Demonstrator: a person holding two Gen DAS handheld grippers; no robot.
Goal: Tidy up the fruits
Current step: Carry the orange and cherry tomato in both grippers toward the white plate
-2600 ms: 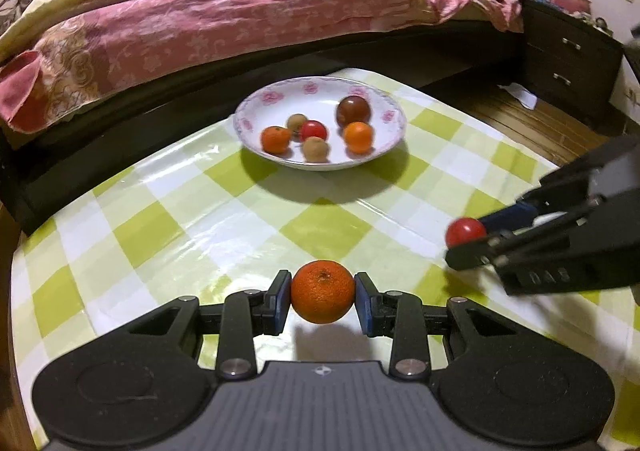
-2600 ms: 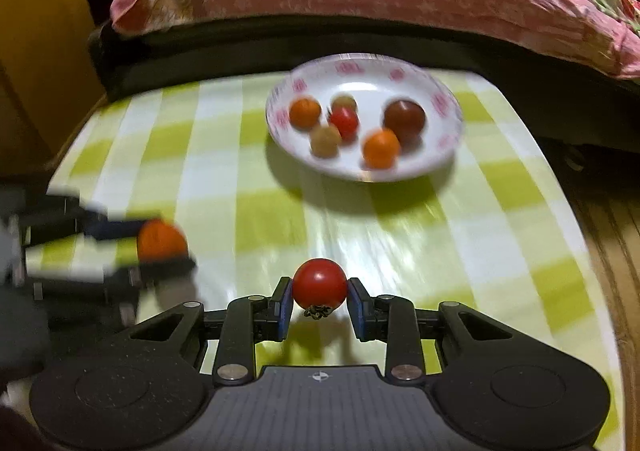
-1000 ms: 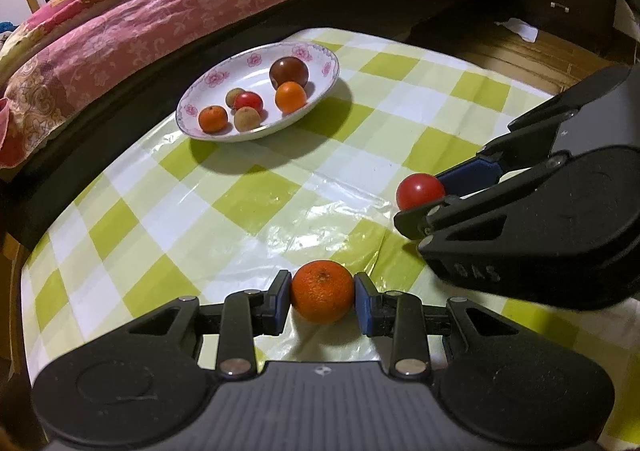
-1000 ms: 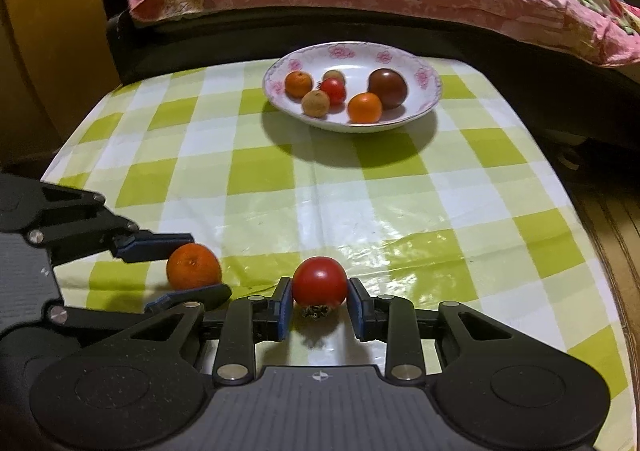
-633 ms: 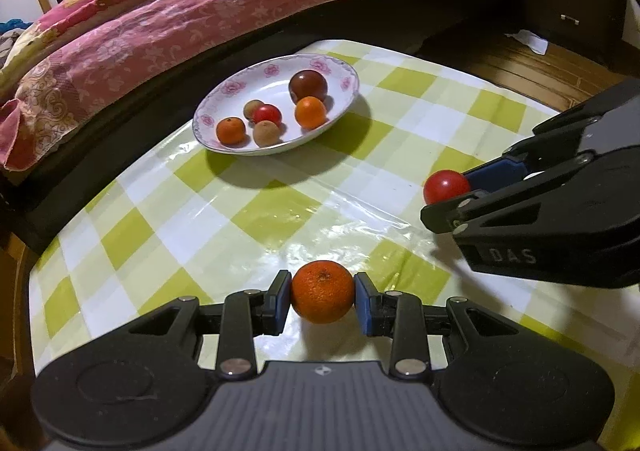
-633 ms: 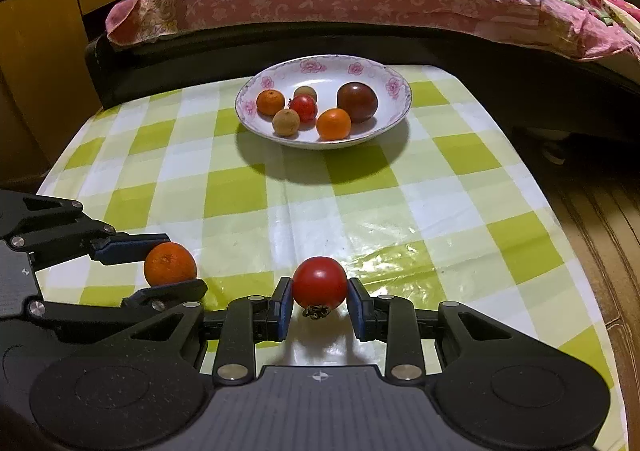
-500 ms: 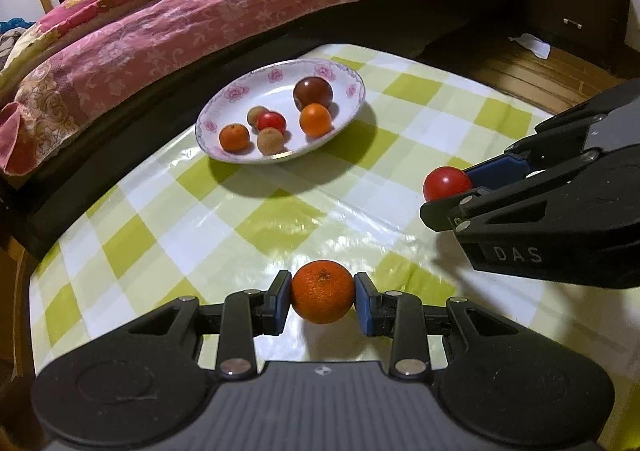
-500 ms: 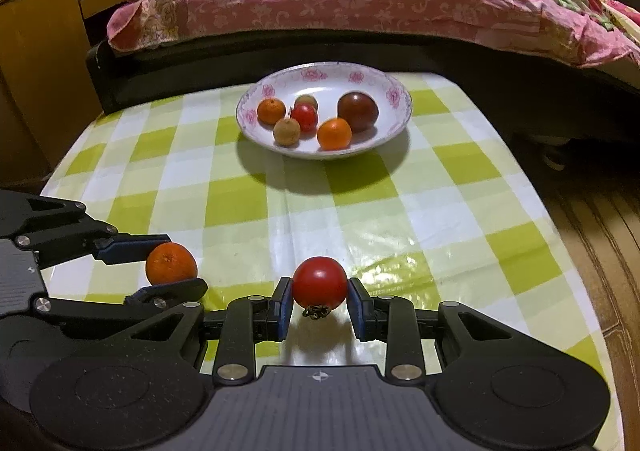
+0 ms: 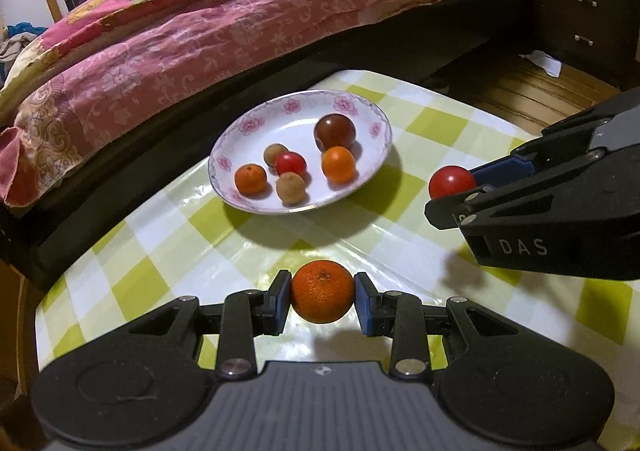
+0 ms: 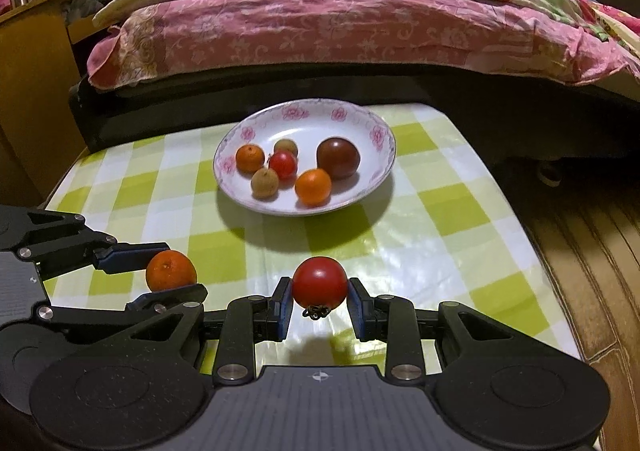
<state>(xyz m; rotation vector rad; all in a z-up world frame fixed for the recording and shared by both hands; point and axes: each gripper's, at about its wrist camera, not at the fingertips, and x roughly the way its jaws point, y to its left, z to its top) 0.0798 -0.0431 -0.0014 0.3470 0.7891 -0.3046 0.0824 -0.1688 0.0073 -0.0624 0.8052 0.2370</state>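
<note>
1. Nearest in the left wrist view, an orange is held between the narrowed fingers of the left gripper, above the near part of a table covered by a green and white checked cloth.
2. In the right wrist view, a red tomato is clamped between the fingers of the right gripper, stem downward, to the right of the orange and also above the cloth.
3. Further away, at the far middle of the table, a white flowered plate is seen. Six fruits are already gathered on it: two small oranges, a small red tomato, a dark tomato and two brown ones.
4. Beyond the table, a bed with a pink quilt is seen.
5. The task is judged well advanced: only the two held fruits are left to be set on the plate.
</note>
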